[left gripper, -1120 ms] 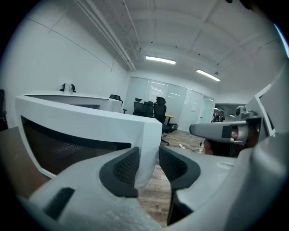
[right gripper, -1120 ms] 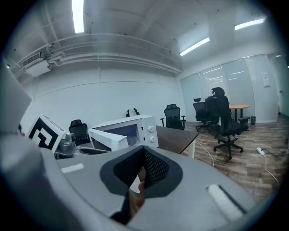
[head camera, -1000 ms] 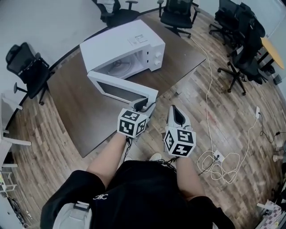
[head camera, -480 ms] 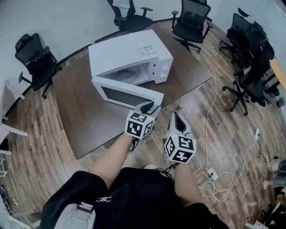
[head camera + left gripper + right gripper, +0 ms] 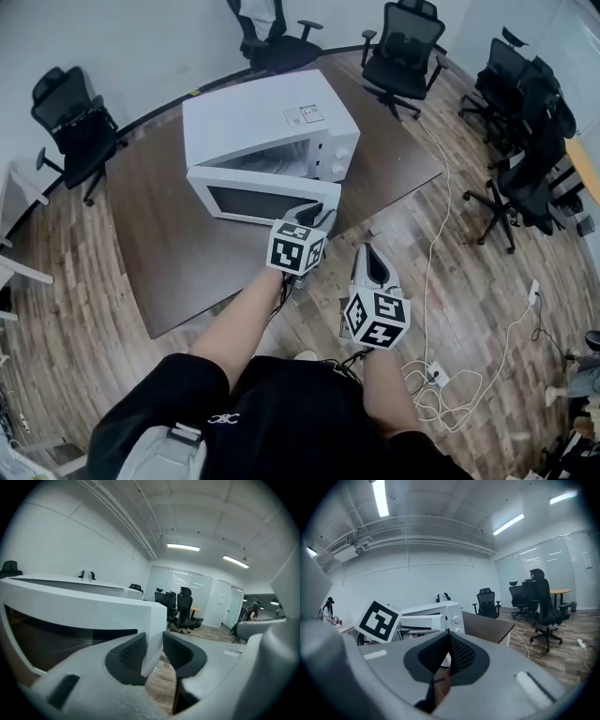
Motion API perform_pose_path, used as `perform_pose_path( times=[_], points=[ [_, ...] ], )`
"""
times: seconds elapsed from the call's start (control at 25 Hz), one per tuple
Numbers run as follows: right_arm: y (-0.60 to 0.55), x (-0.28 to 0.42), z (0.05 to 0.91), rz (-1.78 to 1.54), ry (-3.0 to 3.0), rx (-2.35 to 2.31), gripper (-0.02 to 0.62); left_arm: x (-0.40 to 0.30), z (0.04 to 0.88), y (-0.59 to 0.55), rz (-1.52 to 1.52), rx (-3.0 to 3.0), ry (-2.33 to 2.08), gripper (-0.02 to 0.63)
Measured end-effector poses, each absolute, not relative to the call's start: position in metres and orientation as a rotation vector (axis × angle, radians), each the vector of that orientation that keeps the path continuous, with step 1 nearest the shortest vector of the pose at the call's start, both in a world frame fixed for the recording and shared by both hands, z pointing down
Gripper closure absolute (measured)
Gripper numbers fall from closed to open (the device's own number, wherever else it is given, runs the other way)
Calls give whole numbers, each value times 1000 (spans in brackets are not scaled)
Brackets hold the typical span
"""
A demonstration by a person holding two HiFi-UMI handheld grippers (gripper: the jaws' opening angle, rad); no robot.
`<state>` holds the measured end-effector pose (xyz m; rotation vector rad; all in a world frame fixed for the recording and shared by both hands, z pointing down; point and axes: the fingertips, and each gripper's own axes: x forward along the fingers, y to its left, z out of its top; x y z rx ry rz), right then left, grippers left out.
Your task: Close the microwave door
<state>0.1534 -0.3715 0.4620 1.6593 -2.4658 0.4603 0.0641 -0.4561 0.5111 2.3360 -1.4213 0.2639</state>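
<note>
1. White microwave (image 5: 272, 117) stands on a dark brown table (image 5: 169, 253), with office chairs (image 5: 405, 39) around it
2. Microwave door (image 5: 261, 201) is hinged at the head view's left and stands ajar at a shallow angle, its free edge toward the person
3. Left gripper (image 5: 153, 645): the jaws straddle the door's free edge and are closing; the left pad lies against the door face, and a thin gap shows at the right pad
4. Right gripper (image 5: 449, 638): jaws together at the tips, nothing between them; it is off the table, near the left gripper, over the wood floor (image 5: 469, 281)
5. White cable (image 5: 433, 216) runs across the floor
</note>
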Motion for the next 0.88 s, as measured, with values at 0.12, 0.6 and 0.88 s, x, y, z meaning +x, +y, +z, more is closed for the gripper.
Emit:
perform_pose_path(
  times=[0.12, 0.6, 0.88],
  points=[
    [-375, 155, 464, 458, -2466, 1652, 586, 62, 511, -470, 263, 2321, -1442, 482],
    [-392, 168, 463, 453, -2470, 1646, 586, 53, 509, -523, 267, 2253, -1537, 497],
    [-399, 172, 469, 461, -2467, 1633, 586, 44, 510, -551, 286, 2237, -1590, 506]
  ],
)
